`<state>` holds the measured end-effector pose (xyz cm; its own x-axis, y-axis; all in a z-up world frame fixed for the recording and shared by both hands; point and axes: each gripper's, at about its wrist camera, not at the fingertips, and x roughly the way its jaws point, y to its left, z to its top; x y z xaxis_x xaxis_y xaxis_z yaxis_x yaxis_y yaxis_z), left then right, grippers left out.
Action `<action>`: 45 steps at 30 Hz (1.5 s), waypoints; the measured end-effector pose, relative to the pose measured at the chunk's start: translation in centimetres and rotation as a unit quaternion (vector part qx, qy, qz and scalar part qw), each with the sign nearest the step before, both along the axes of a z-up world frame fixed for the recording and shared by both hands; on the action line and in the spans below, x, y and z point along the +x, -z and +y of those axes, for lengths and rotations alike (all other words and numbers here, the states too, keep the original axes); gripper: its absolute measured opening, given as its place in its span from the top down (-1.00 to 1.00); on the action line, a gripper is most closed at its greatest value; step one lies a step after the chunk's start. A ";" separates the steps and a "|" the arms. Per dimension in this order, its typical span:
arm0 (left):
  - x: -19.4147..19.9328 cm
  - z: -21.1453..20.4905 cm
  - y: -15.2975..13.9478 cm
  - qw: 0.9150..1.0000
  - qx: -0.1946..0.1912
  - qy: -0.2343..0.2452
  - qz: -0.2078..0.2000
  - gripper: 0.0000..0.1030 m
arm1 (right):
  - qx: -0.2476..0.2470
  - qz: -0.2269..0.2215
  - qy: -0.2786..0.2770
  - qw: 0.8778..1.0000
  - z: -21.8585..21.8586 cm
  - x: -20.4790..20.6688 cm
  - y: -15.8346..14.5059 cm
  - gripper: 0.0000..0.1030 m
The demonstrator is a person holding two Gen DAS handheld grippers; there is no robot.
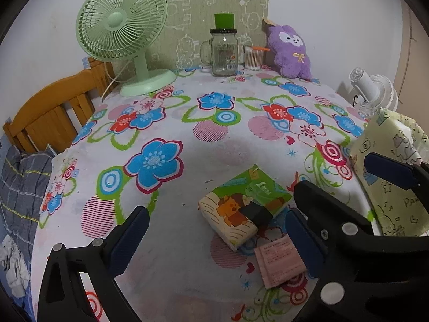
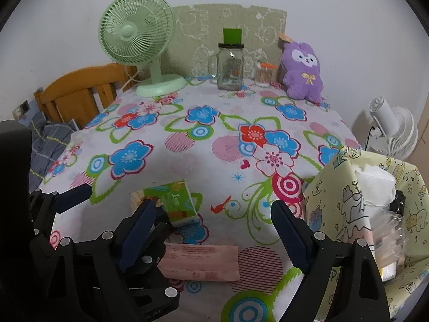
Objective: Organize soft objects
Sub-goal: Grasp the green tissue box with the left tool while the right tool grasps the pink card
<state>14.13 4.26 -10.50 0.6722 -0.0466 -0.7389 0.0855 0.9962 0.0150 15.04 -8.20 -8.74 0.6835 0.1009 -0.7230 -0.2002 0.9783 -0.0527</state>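
A green tissue pack (image 1: pixel 245 205) lies on the flowered tablecloth, just ahead of my open, empty left gripper (image 1: pixel 214 234). A flat pink packet (image 1: pixel 278 264) lies by the left gripper's right finger. In the right wrist view the tissue pack (image 2: pixel 177 204) is at lower left and the pink packet (image 2: pixel 201 263) lies between the fingers of my open, empty right gripper (image 2: pixel 214 230). A yellow-green cartoon fabric bag (image 2: pixel 375 214) holding white soft items stands at the table's right edge; it also shows in the left wrist view (image 1: pixel 388 177). A purple plush (image 1: pixel 291 51) sits at the back.
A green desk fan (image 1: pixel 126 32), a glass jar with a green lid (image 1: pixel 224 51) and a cotton-swab cup (image 1: pixel 252 57) stand along the back. A wooden bed frame (image 1: pixel 53 112) is left of the table. A white fan (image 2: pixel 394 128) is beyond the right edge.
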 end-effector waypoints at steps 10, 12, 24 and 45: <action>1.6 -0.3 1.5 1.000 -0.005 0.007 0.019 -0.98 | 0.006 0.030 0.015 0.999 -0.5 1.9 1.8 -0.69; 1.8 -0.3 1.7 1.000 -0.008 0.010 0.022 -0.98 | 0.008 0.035 0.018 0.999 -0.6 2.2 2.1 -0.69; 2.9 -0.5 2.7 0.998 -0.028 0.022 0.043 -0.68 | 0.012 0.053 0.030 0.998 -0.9 3.3 3.3 -0.69; -0.6 0.8 1.9 1.000 -0.008 -0.018 0.022 -0.29 | 0.021 0.047 -0.006 0.999 -0.1 0.7 2.6 -0.69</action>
